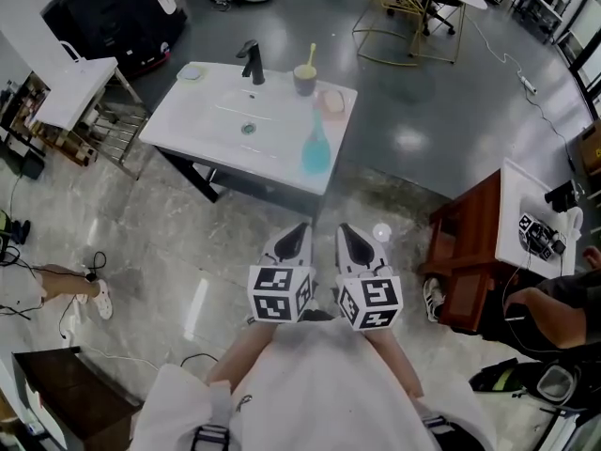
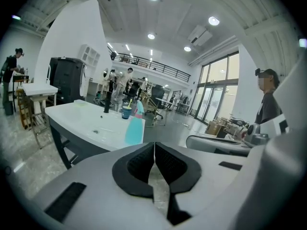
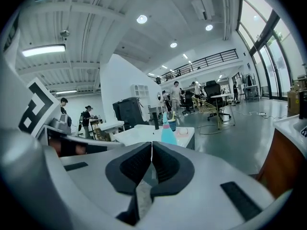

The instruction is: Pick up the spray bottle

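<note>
A translucent blue spray bottle point(image 1: 315, 145) with a pink top stands upright near the front right edge of the white sink counter point(image 1: 211, 125). The left gripper view shows the spray bottle point(image 2: 135, 127) ahead and left of centre, and in the right gripper view the bottle point(image 3: 168, 132) sits just beyond the jaw tips. My left gripper point(image 1: 296, 236) and right gripper point(image 1: 351, 240) hang side by side over the floor, well short of the counter. Both are shut with nothing between the jaws.
On the counter stand a black faucet point(image 1: 252, 62), a cup with a yellow stick point(image 1: 305, 76), a pink soap dish point(image 1: 331, 101) and a pale dish point(image 1: 192, 72). A wooden desk point(image 1: 470, 252) and a seated person point(image 1: 554, 303) are at right, a white side table point(image 1: 70, 92) at left.
</note>
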Tool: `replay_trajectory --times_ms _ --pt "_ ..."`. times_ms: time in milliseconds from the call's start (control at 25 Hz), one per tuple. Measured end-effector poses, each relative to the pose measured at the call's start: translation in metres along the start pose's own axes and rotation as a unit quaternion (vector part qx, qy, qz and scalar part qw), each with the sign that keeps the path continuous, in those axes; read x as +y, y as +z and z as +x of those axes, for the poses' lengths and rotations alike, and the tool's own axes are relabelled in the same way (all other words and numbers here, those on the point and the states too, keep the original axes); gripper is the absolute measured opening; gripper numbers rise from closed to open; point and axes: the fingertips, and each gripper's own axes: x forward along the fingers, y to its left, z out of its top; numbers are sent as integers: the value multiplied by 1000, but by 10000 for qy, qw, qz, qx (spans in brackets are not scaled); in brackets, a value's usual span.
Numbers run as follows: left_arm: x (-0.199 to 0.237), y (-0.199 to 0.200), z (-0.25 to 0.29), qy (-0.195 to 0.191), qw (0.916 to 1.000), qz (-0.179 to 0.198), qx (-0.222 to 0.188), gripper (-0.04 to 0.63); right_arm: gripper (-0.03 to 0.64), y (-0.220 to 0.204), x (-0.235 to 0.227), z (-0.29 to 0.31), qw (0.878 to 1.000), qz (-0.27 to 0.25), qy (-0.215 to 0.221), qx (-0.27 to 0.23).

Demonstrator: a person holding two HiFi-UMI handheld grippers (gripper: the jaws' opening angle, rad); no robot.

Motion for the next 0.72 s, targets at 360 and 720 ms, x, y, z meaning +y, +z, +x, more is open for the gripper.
replay_trajectory --times_ms 360,720 --pt "11 10 14 -42 10000 73 -42 31 26 3 -6 21 9998 -123 -125 34" --pt "28 25 41 -158 9999 56 -30 31 28 14 -11 49 9995 -249 -208 -17"
